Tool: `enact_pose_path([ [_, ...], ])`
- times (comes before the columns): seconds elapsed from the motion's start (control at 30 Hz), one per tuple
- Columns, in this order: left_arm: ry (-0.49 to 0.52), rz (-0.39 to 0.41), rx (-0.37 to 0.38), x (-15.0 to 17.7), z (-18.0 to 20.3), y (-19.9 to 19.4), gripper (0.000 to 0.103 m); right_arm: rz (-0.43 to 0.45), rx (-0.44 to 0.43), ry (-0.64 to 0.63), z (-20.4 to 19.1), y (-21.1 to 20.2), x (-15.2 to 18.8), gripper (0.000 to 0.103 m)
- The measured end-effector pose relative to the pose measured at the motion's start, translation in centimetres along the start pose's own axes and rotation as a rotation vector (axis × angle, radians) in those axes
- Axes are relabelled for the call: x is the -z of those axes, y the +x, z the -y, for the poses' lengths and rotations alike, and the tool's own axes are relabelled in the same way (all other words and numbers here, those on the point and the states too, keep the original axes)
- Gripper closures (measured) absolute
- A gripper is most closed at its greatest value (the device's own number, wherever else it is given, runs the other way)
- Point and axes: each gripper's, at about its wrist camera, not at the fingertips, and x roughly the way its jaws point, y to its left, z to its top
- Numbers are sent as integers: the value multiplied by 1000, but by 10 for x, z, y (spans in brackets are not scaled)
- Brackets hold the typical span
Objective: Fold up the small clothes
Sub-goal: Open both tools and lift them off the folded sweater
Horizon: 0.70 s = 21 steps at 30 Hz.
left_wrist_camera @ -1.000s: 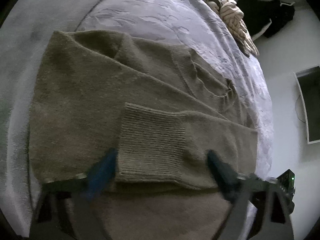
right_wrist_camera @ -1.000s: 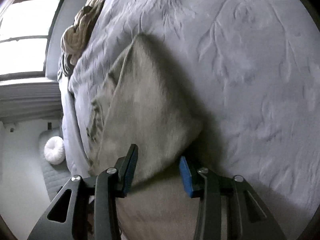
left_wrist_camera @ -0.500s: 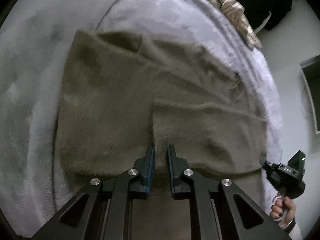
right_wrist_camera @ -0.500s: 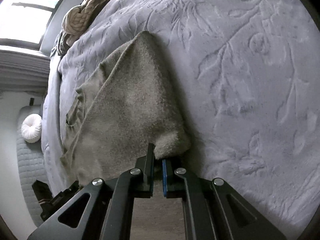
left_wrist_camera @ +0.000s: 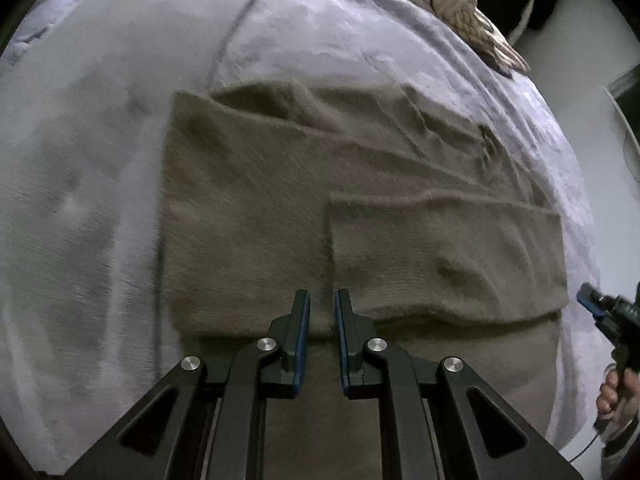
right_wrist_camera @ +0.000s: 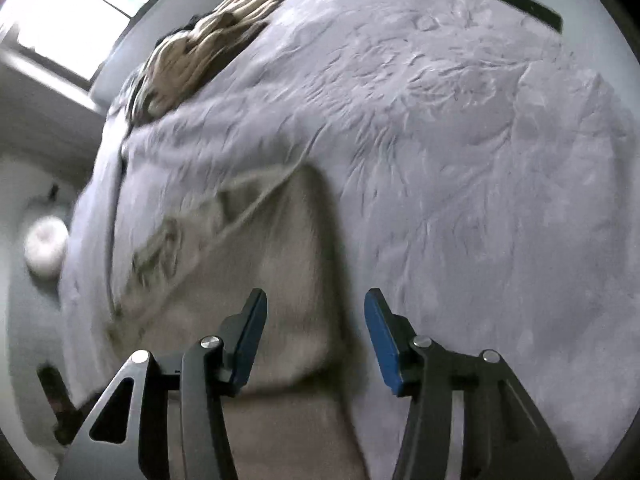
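Observation:
A brown knit sweater (left_wrist_camera: 248, 216) lies partly folded on the grey bedspread (left_wrist_camera: 88, 168), one sleeve (left_wrist_camera: 440, 256) laid across its body. My left gripper (left_wrist_camera: 322, 300) sits at the near folded edge, jaws nearly closed with a narrow gap and pinching nothing that I can see. The sweater also shows, blurred, in the right wrist view (right_wrist_camera: 280, 280). My right gripper (right_wrist_camera: 316, 312) is open above the sweater's folded corner, holding nothing. The right gripper also shows at the right edge of the left wrist view (left_wrist_camera: 600, 308).
A heap of striped beige clothes (left_wrist_camera: 460, 4) lies at the far end of the bed, also in the right wrist view (right_wrist_camera: 208, 48). A white round cushion (right_wrist_camera: 46, 248) sits on the floor at left. A window (right_wrist_camera: 76, 12) is beyond the bed.
My right gripper opened, letting go of the sweater's corner, and pulled back. My left gripper drew back from the sweater; its jaws stay nearly closed. The sweater now lies flat.

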Motion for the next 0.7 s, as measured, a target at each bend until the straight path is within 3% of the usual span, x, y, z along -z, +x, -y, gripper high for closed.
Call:
enact_pose_path([
  [0.1, -29, 44, -12, -10, -1, -8, 88, -62, -65, 67, 8, 28, -17, 48],
  [0.17, -28, 60, -8, -18, 3, -9, 88, -113, -101, 93, 5, 44, -21, 66],
  [0.2, -23, 62, -9, -22, 6, -7, 88, -128, -95, 76, 0, 48, -22, 90],
  [0.23, -18, 63, -9, -25, 11, -6, 88, -124, -75, 38, -7, 48, -21, 93],
  [0.37, 17, 45, -12, -28, 28, 9, 88, -86, 107, -246, -43, 45, -17, 93],
  [0.47, 12, 4, -14, -20, 31, 25, 88, -80, 233, -351, -43, 55, -15, 93],
  [0.7, 70, -10, -59, 2, 31, 29, 88, -18, 295, -296, -55, 33, 2, 90],
])
